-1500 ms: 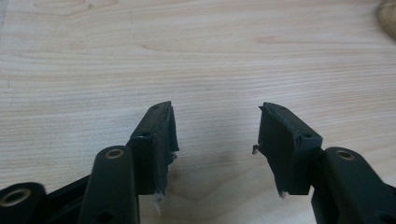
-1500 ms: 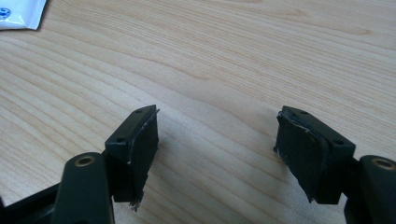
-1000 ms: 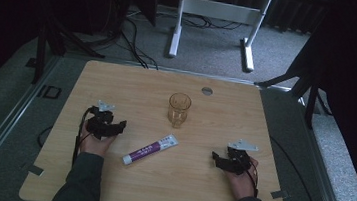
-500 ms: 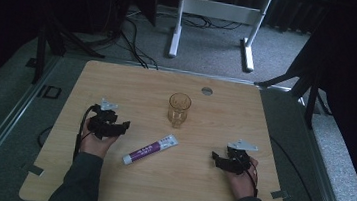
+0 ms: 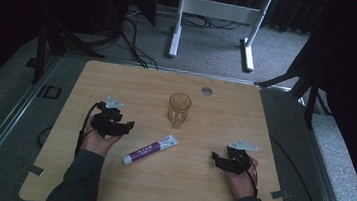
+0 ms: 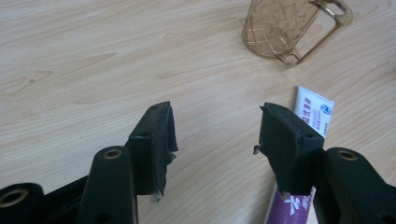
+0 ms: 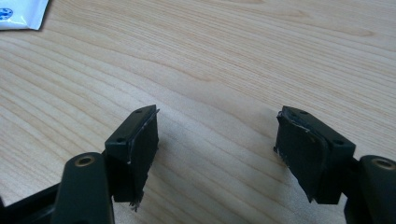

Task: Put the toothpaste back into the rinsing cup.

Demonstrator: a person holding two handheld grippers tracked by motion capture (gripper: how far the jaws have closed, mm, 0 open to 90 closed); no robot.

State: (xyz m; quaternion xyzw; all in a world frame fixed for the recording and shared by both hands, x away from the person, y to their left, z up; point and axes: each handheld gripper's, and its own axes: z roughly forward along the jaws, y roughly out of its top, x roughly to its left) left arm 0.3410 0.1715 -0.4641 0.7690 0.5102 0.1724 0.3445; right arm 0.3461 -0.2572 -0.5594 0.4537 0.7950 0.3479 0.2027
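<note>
Both grippers rest low on the wooden table (image 5: 118, 79), jaws spread wide and holding nothing.

Left gripper (image 5: 124, 126) sits just beside the toothpaste tube (image 5: 150, 149), which lies flat between the hands; right gripper (image 5: 218, 160) is well apart from it. Bare wood surrounds both, with the amber cup (image 5: 179, 109) standing upright beyond the tube.

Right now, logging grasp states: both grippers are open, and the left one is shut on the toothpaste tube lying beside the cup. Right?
Not quite. The left gripper is open, its jaws apart over bare table; the toothpaste tube lies untouched beside it, as the left gripper view shows.
</note>
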